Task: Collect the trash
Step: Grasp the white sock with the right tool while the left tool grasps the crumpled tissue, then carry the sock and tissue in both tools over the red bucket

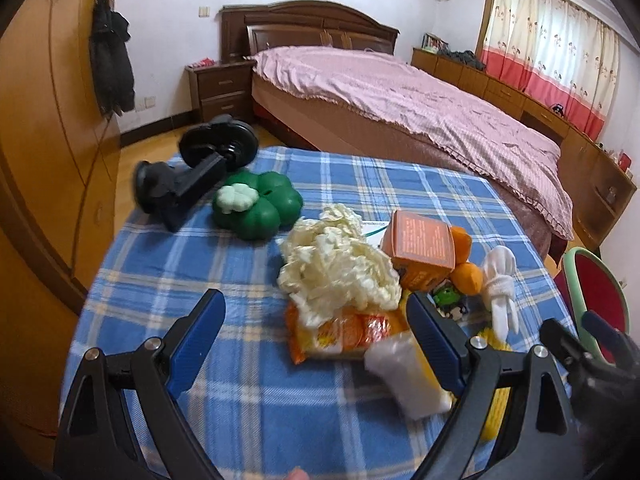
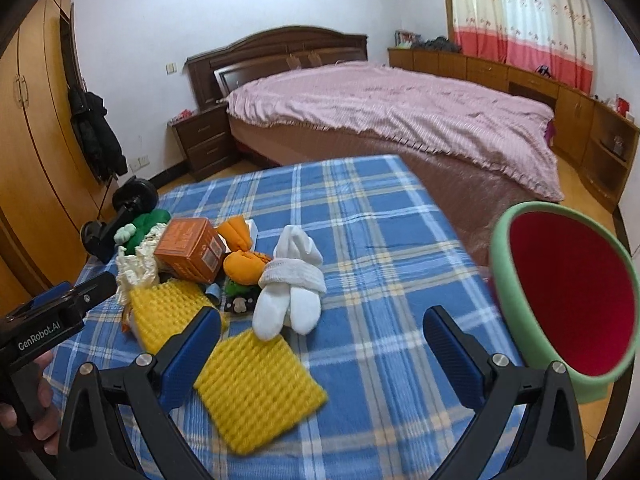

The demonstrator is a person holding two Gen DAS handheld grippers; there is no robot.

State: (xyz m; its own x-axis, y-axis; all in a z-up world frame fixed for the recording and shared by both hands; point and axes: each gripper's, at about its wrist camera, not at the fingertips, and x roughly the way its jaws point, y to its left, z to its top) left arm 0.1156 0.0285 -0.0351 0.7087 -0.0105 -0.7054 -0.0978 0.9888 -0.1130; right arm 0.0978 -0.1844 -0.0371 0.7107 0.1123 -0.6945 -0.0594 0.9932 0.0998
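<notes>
Right wrist view: cluttered blue plaid table (image 2: 360, 216) (bedroom), both tools spread apart.

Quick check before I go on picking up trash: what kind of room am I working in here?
A home bedroom, most likely. A double bed with a pink cover and dark headboard fills the back, a nightstand sits beside it, and wooden wardrobes line the left wall. You work over a table under a blue plaid cloth.

Two black hand-held grippers with blue pads

Left hand-held gripper (image 1: 316, 340) and right hand-held gripper (image 2: 322, 354): ribbed blue finger pads, silver screws at the black finger joints; "GenRobot.AI" printed on the left one's body.
</notes>
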